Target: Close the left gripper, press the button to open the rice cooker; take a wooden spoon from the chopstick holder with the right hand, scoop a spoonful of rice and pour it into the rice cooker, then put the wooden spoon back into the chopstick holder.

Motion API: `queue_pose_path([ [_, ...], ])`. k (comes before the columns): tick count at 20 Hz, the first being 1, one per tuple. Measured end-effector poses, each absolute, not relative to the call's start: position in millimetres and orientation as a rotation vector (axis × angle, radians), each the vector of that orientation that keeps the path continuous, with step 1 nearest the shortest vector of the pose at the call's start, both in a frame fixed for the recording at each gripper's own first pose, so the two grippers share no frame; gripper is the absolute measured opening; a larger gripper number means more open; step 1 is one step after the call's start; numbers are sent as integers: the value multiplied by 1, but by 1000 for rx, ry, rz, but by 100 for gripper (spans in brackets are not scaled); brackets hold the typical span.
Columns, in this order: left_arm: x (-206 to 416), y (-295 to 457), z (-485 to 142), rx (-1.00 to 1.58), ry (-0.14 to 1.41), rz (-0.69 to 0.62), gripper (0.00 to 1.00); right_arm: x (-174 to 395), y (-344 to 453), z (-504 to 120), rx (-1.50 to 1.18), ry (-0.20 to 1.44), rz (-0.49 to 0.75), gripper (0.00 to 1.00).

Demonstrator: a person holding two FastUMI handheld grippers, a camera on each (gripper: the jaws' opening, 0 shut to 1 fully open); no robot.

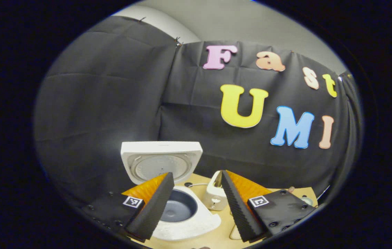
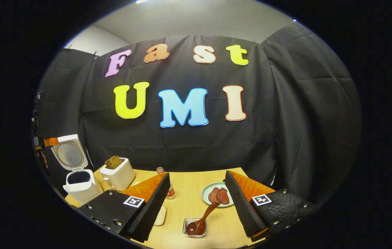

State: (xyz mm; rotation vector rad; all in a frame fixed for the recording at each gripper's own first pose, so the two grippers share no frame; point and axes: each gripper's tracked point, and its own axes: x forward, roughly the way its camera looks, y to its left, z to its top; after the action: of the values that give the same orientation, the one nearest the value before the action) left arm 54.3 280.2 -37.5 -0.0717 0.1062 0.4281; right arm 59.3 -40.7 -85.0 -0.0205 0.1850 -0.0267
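The white rice cooker [image 1: 196, 221] stands open, its lid [image 1: 161, 160] tipped up at the back and the dark inner pot [image 1: 178, 207] exposed. My left gripper [image 1: 197, 174] hovers over it, open, nothing between its fingers. The cooker [image 2: 80, 188] also sits at the table's far left in the right gripper view, with the other gripper [image 2: 48, 142] and a hand beside its raised lid. A dark wooden spoon [image 2: 204, 216] lies with its bowl in a small clear square dish [image 2: 186, 229], handle leaning toward a plate. My right gripper [image 2: 197, 174] is open above and behind the spoon, apart from it.
A white toaster [image 2: 118, 174] holding bread stands right of the cooker, and shows as the toaster [image 1: 216, 197] between my left fingers. A small bottle [image 2: 171, 190], a pale green plate [image 2: 205, 193] of reddish-brown food and a pale rounded object [image 2: 160, 216] sit on the wooden table [image 2: 182, 207].
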Motion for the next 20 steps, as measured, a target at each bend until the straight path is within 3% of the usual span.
queue_pose_path([
  [5,42,237,-1,5,-18,329,96,66,-57,-97,7,206,-28,97],
  [13,28,184,-22,14,27,244,96,91,-89,-187,55,402,-18,97],
  [20,24,155,-63,-39,123,259,96,117,-94,-275,145,589,37,96],
])
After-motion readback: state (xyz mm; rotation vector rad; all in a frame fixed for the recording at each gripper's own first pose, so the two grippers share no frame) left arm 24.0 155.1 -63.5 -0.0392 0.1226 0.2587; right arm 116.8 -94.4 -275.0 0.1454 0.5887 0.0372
